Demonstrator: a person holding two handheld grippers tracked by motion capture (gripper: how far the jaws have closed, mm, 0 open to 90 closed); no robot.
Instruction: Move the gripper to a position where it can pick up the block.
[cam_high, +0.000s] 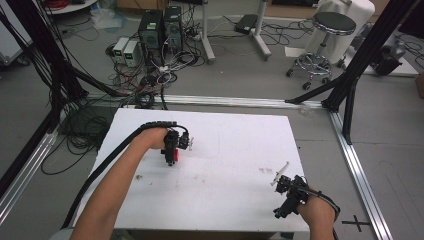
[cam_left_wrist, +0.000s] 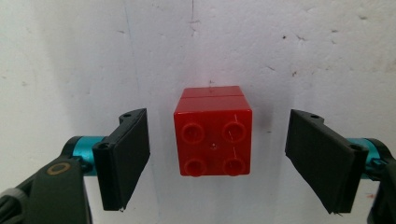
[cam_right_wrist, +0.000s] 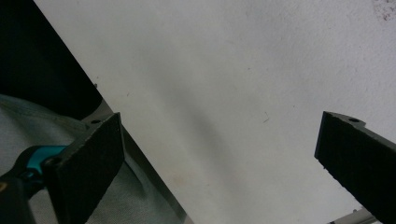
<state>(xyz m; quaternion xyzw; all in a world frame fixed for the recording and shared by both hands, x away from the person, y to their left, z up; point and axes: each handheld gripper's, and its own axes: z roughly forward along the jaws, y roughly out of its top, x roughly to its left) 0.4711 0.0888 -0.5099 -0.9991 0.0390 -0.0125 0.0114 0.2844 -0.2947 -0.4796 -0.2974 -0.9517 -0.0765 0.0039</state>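
A red toy brick (cam_left_wrist: 213, 137) with studs on top stands on the white table (cam_high: 225, 145); it looks like two bricks stacked. My left gripper (cam_left_wrist: 217, 161) hangs open right over it, one black jaw on each side, neither touching. In the high view the left gripper (cam_high: 172, 150) sits at the table's middle left with the red brick (cam_high: 175, 157) peeking out beneath it. My right gripper (cam_high: 285, 200) is at the near right corner, and in its own view the right gripper (cam_right_wrist: 219, 168) is open over bare table with nothing between the jaws.
The table's near edge (cam_right_wrist: 140, 154) runs diagonally under the right gripper, with grey cloth beyond it. Past the table's far edge lie cables and computer boxes (cam_high: 160, 30), a stool (cam_high: 325, 35) and black frame legs (cam_high: 350, 80).
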